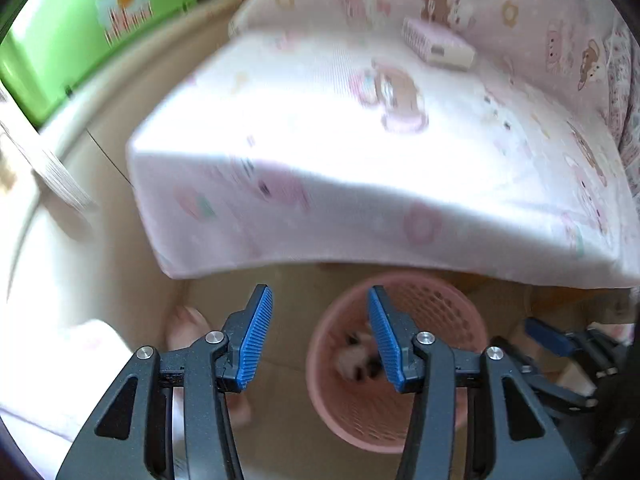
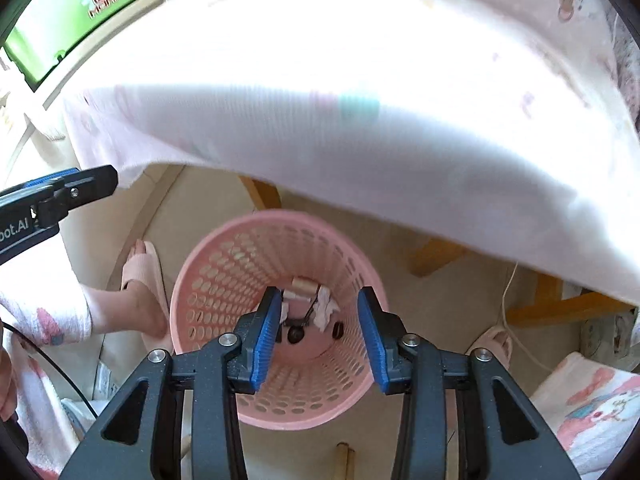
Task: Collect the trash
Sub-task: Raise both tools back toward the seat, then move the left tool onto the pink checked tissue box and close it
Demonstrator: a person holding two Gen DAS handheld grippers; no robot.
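Both jaws released, empty: right gripper (image 2: 317,334) over pink basket (image 2: 208,280) holding trash (image 2: 306,304), frame centre; left gripper (image 1: 320,336) beside.

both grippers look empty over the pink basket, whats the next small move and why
Probably lift the left gripper toward the pink and cream box lying on the bed sheet. Both it and the right gripper are open and hold nothing, scraps already lie in the pink basket, and that box is the only loose item visible on the bed.
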